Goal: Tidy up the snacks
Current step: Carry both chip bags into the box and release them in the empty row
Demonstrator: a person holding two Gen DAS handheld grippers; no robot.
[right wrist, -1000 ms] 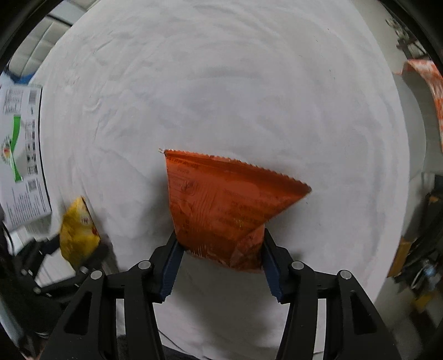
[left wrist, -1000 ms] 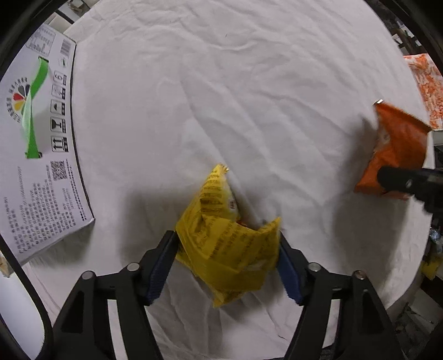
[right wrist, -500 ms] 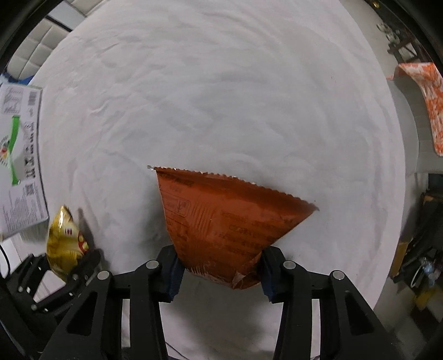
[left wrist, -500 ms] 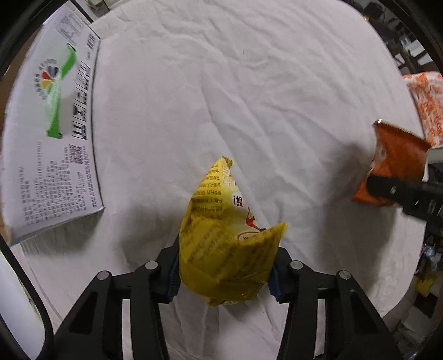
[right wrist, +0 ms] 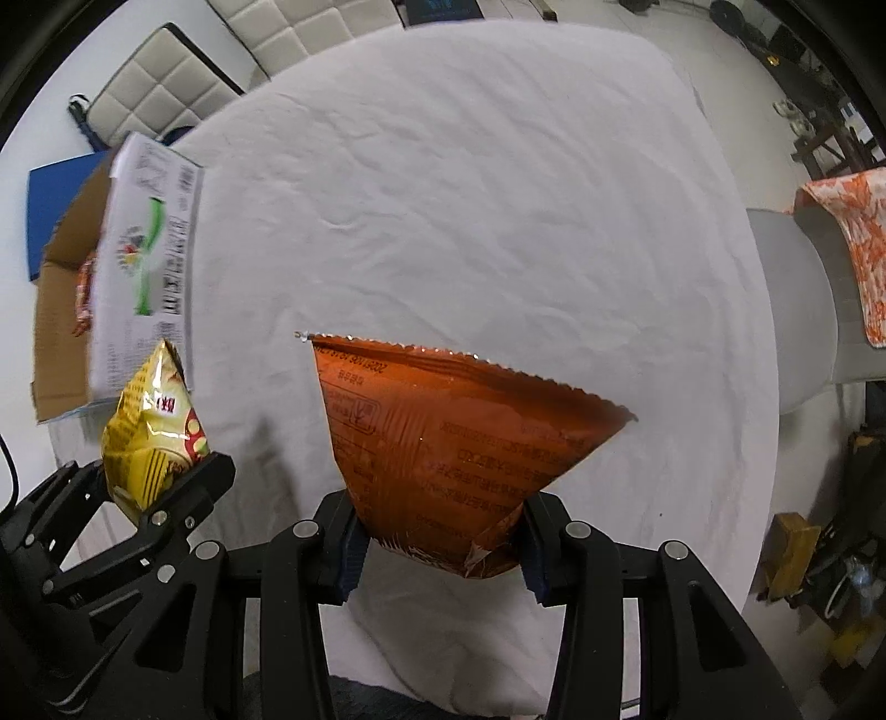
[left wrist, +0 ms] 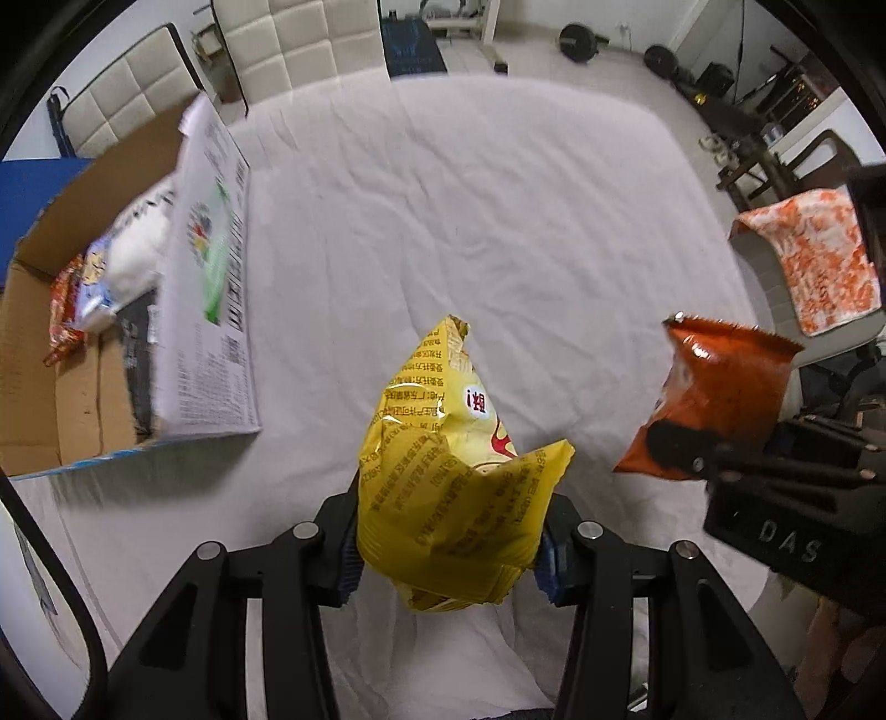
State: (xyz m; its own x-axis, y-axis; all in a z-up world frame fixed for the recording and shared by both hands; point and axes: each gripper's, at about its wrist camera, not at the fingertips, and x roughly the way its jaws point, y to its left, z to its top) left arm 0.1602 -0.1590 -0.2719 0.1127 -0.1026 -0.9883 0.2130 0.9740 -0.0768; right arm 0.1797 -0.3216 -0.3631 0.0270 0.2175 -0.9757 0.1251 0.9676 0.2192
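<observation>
My left gripper [left wrist: 448, 548] is shut on a crumpled yellow snack bag [left wrist: 448, 487], held up above the white-sheeted table [left wrist: 470, 221]. My right gripper [right wrist: 440, 545] is shut on an orange snack bag [right wrist: 443, 443], also lifted off the sheet. In the left wrist view the orange bag [left wrist: 720, 393] hangs to the right; in the right wrist view the yellow bag [right wrist: 152, 437] hangs at the left. An open cardboard box [left wrist: 83, 343] at the left of the table holds several snack packets [left wrist: 111, 277].
The box's white printed flap [left wrist: 213, 299] stands up between the box and the open sheet. A chair with an orange-patterned cloth [left wrist: 819, 260] sits off the right edge. Padded chairs [left wrist: 293, 44] line the far side.
Both grippers have risen and tilted up with their bags, so the far edge of the table, the room and the inside of the box have come into view.
</observation>
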